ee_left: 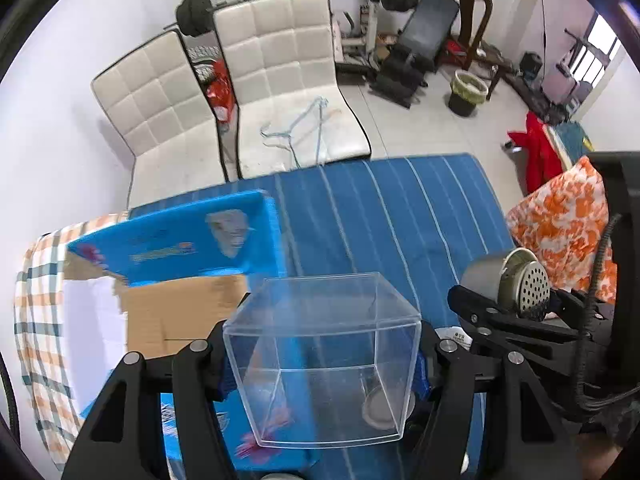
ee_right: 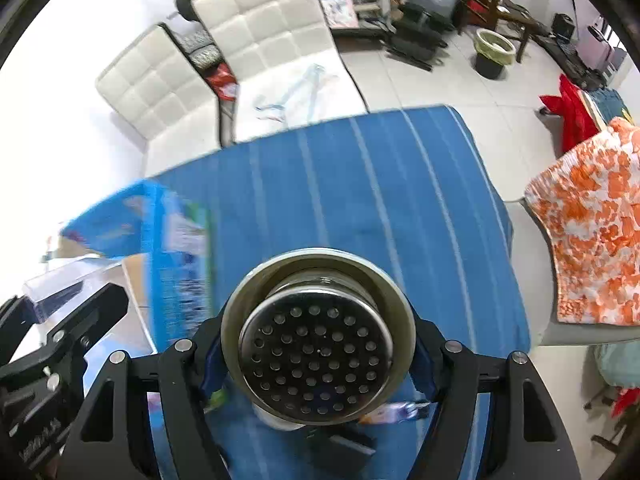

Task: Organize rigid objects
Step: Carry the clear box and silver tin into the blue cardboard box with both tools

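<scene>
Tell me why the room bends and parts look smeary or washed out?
Both views: fisheye lenses curve the sofa and the edges of the striped cloth. Left wrist view: blue carton slightly motion-blurred. Right wrist view: carton heavily smeared; the wall at left blown out white.

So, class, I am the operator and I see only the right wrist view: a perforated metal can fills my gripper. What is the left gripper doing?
Observer: The left gripper holds a clear plastic box, open and empty.
Operator: What lies under that box?
Observer: A blue cardboard carton with its flap raised, brown inside.
Operator: How does my can look from there?
Observer: The metal can lies sideways in the right gripper, to the right of the box and apart from it.
</scene>
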